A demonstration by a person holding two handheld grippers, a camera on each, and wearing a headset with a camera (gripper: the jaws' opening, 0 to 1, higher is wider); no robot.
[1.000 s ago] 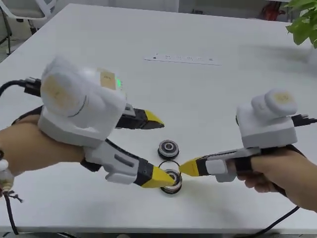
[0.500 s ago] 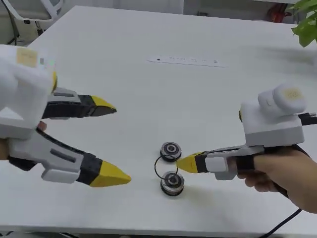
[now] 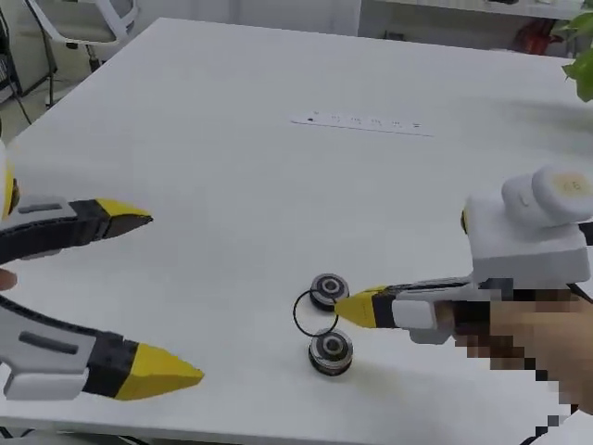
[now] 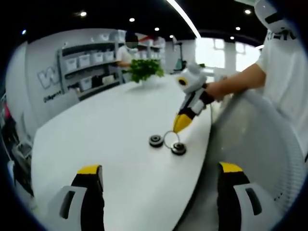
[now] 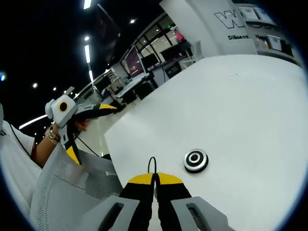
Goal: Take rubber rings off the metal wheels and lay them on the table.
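Your right gripper (image 3: 348, 307) clamps the rubber ring (image 3: 296, 315) between two metal wheels (image 3: 326, 288), at the table (image 3: 232, 139) near edge. Left gripper (image 3: 174, 297) jaws spread wide, near-left side.

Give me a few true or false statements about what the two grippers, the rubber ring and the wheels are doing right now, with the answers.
1. The right gripper is shut on the rubber ring. True.
2. The left gripper is clamped on a wheel. False: its jaws are wide open and it is off to the side, touching neither wheel.
3. A far wheel and a near wheel both rest on the table. True.
4. The two wheels are stacked one on the other. False: they sit apart, with the ring in the gap between them.
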